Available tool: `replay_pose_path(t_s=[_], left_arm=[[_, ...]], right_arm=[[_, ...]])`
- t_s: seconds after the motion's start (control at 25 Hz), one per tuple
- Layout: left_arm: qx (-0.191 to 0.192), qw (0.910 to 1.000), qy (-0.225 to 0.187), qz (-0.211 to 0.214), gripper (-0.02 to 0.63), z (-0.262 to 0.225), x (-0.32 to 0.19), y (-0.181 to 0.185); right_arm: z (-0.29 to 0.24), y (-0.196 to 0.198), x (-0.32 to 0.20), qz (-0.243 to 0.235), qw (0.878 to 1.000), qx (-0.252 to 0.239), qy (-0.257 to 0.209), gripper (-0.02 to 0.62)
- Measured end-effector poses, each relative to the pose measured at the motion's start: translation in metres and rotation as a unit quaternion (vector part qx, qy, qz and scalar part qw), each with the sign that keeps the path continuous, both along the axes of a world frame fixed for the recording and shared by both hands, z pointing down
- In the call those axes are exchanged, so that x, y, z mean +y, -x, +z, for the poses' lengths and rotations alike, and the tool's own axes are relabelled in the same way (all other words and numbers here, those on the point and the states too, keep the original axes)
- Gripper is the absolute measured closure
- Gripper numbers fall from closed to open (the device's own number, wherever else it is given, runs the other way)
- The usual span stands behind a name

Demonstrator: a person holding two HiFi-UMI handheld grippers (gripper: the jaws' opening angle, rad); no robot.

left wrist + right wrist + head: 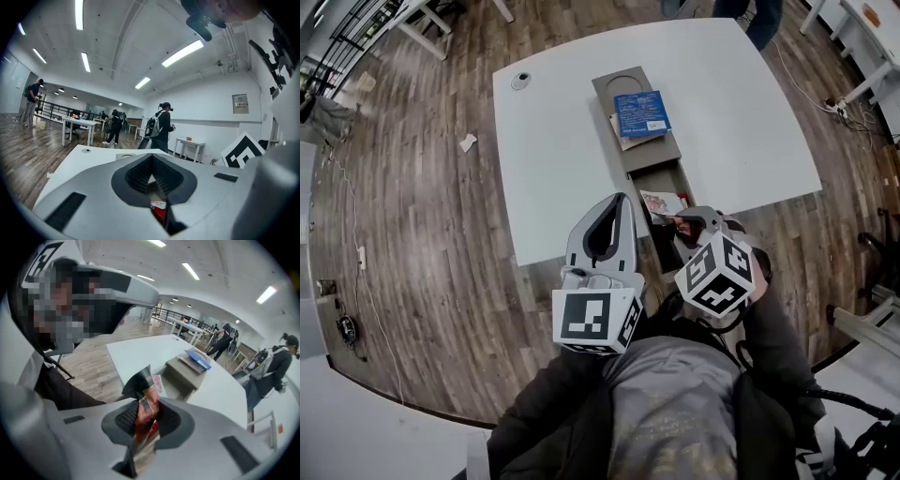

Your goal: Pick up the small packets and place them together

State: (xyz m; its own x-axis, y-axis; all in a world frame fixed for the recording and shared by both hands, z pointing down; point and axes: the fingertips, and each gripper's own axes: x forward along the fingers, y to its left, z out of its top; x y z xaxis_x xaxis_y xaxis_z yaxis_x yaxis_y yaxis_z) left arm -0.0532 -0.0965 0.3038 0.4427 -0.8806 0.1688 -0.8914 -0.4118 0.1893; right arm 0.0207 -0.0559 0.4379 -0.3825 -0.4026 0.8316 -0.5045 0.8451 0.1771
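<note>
Red packet [143, 420], pinched lengthwise in our right gripper [682, 222], hangs just above the grey tray [649, 156], in whose near compartment another packet [664, 202] lies just ahead; our left gripper [617, 208], closed and empty, hovers alongside.

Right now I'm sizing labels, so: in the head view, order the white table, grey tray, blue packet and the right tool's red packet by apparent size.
1. white table
2. grey tray
3. blue packet
4. red packet in the right tool, partly hidden, so only its visible part counts
</note>
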Motion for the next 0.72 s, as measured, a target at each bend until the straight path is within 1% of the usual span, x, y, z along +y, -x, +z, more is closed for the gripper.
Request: replay_pose_path(t_s=[0.2, 0.32, 0.52, 0.72], left_arm=[[-0.004, 0.9999, -0.012, 0.010, 0.603, -0.012, 0.020, -0.012], [-0.005, 0.9996, -0.020, 0.018, 0.603, -0.017, 0.029, -0.020], [0.000, 0.9994, -0.022, 0.027, 0.603, -0.018, 0.040, -0.029], [0.004, 0.9994, -0.021, 0.027, 0.603, -0.016, 0.041, -0.031]], right_arm=[[-0.008, -0.002, 0.019, -0.001, 1.000, -0.014, -0.011, 0.534], [-0.015, -0.005, 0.027, 0.010, 0.999, -0.035, -0.012, 0.534], [-0.016, -0.014, 0.041, 0.017, 0.999, -0.038, -0.007, 0.531], [-0.027, -0.014, 0.042, 0.033, 0.997, -0.076, -0.008, 0.529]])
